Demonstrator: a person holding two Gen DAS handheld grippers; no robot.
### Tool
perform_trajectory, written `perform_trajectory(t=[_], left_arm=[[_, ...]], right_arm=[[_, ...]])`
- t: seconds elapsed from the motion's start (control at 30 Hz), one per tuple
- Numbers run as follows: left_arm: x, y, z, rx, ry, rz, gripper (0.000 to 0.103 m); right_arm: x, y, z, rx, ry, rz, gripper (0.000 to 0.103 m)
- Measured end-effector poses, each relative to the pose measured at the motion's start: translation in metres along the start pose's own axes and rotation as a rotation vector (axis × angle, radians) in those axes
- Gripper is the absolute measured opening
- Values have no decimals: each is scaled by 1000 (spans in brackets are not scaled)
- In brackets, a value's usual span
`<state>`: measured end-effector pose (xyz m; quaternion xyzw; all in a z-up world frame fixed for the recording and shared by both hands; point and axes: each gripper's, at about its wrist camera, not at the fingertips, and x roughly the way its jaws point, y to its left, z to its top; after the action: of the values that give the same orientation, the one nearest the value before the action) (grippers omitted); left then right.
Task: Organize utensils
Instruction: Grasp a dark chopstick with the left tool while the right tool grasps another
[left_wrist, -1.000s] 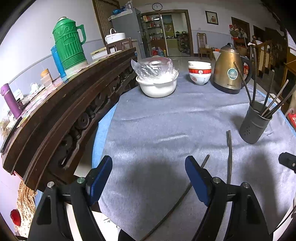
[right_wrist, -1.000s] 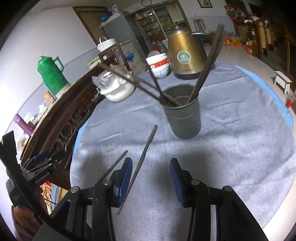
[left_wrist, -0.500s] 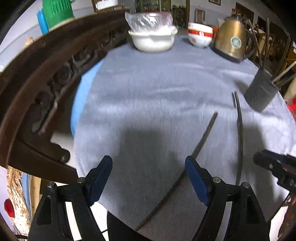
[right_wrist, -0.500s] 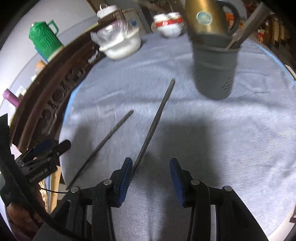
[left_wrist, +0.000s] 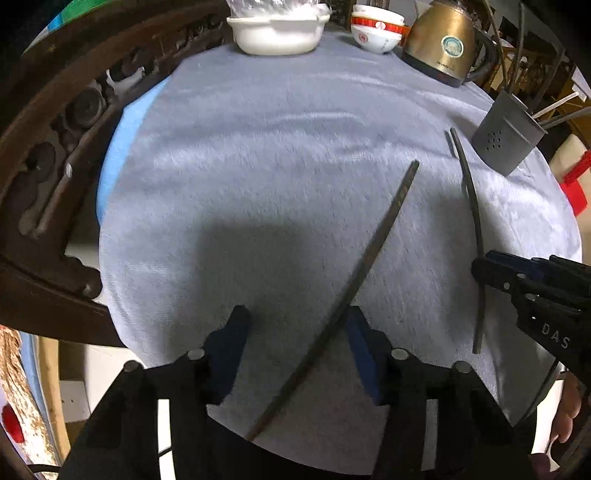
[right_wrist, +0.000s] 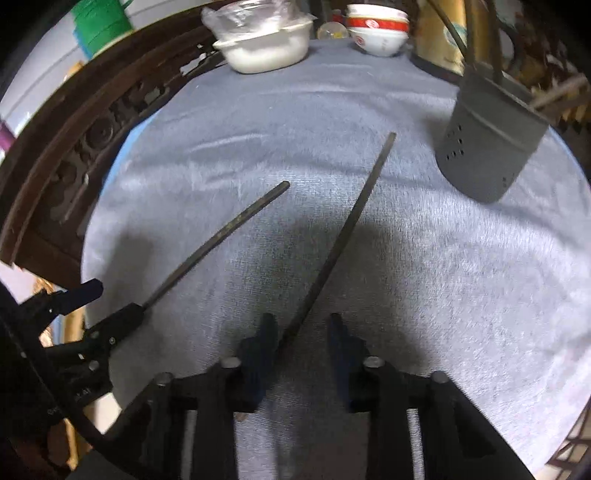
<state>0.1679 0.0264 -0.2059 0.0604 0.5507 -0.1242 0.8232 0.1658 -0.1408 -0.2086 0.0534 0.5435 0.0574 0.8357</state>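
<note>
Dim indoor light. Broad soft shadow covers the worktop (left_wrist: 295, 155) near edge. Strong fisheye bending at frame edges; right-wrist view slightly blurred.

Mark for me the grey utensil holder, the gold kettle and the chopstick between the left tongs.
grey utensil holder (left_wrist: 506, 142), left wrist view, on its perforated side wall.
gold kettle (left_wrist: 441, 42), left wrist view, on its body beside the round label.
chopstick (left_wrist: 373, 251), left wrist view, on mid-shaft.

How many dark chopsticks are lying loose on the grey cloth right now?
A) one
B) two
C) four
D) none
B: two long dark chopsticks lie on the grey cloth, one nearer the carved wooden chair back and one nearer the grey perforated holder.
</note>
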Motion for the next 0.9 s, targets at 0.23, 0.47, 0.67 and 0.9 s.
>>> perform_trajectory(t=[0.23,0.47,0.67,0.9], left_arm=[[0,-11,7,-21,32,-107,26],[6,-31,16,-57,74,-196,12],[15,-53,25,-125,115,-287,11],[20,-64,30,-166,135,-331,11]], right_arm=[[-7,-15,-8,-22,9,7,11],[-18,-55,-23,41,28,15,10],[-28,-93,-39,125,52,45,10],[-37,-109,-55,171,81,151,11]])
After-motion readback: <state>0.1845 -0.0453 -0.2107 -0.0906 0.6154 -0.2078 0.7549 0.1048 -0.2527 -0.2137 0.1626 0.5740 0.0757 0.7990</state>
